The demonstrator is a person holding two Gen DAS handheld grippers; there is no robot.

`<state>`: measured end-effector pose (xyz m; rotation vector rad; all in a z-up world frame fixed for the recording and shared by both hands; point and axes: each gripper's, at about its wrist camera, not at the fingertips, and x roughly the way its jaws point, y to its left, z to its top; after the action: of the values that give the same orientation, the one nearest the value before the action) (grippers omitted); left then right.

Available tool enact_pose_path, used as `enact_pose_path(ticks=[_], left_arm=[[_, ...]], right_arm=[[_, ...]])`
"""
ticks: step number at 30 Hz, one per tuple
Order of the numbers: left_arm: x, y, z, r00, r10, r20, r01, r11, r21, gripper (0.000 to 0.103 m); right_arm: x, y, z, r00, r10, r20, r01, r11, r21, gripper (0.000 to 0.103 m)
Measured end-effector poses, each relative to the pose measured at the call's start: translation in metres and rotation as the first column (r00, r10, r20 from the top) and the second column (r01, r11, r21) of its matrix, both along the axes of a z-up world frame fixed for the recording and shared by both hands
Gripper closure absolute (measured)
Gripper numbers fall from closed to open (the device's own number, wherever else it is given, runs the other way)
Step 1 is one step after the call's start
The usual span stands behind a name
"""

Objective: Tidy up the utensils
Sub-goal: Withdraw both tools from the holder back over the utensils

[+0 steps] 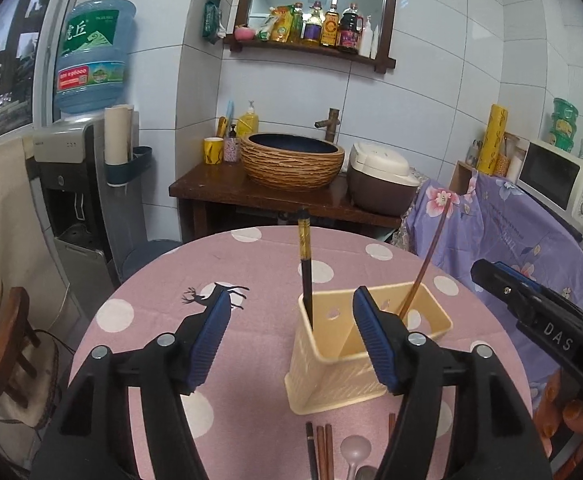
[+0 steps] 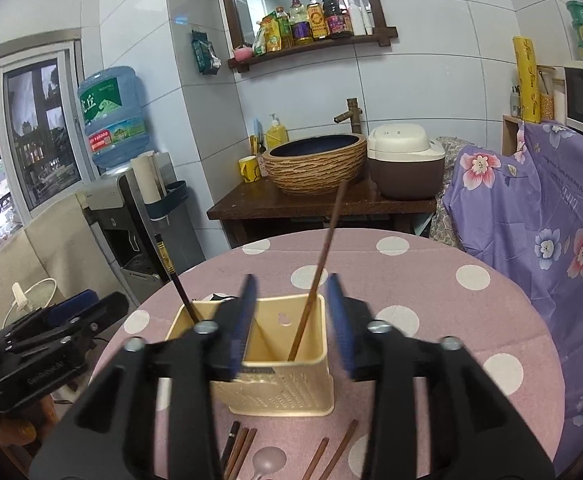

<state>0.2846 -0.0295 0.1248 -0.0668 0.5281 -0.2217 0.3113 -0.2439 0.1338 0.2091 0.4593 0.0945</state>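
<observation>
Chopsticks stand one to each side of the cream holder [image 1: 365, 354], which sits toward the near edge of the round table [image 1: 163, 276] under its pink spotted cloth: a black chopstick [image 1: 305, 268] upright in the left compartment, a brown chopstick [image 2: 318, 276] leaning in the right one. That split looks like sorting by colour, with the divider keeping the two apart.

Left gripper [image 1: 291, 344] has its jaws apart with nothing between them, its right pad in front of the holder's rim. Right gripper [image 2: 293, 326] is also apart and empty, the blue pads blurred, framing the brown chopstick's compartment; both seem placed as if having let go above the holder.

Loose utensils wait at the table's near edge, just in front of the holder: a bundle of dark and brown chopsticks [image 1: 320, 450], a pale spoon [image 2: 268, 460], and two more brown sticks [image 2: 337, 454] to the right. The grippers' own arms cover part of them, so the next pick probably means drawing back and dipping lower. Holder walls and the standing chopsticks could be knocked on the way
</observation>
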Motion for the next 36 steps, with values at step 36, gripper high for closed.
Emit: enact_pose_path(ticks=[36], left_arm=[[-0.099, 0.02, -0.147, 0.964, 0.027, -0.264, 0.004, 0.993, 0.118, 0.043]], right_arm=[[-0.136, 0.003, -0.161, 0.955, -0.084, -0.286, 0.044, 0.989, -0.143, 0.048]])
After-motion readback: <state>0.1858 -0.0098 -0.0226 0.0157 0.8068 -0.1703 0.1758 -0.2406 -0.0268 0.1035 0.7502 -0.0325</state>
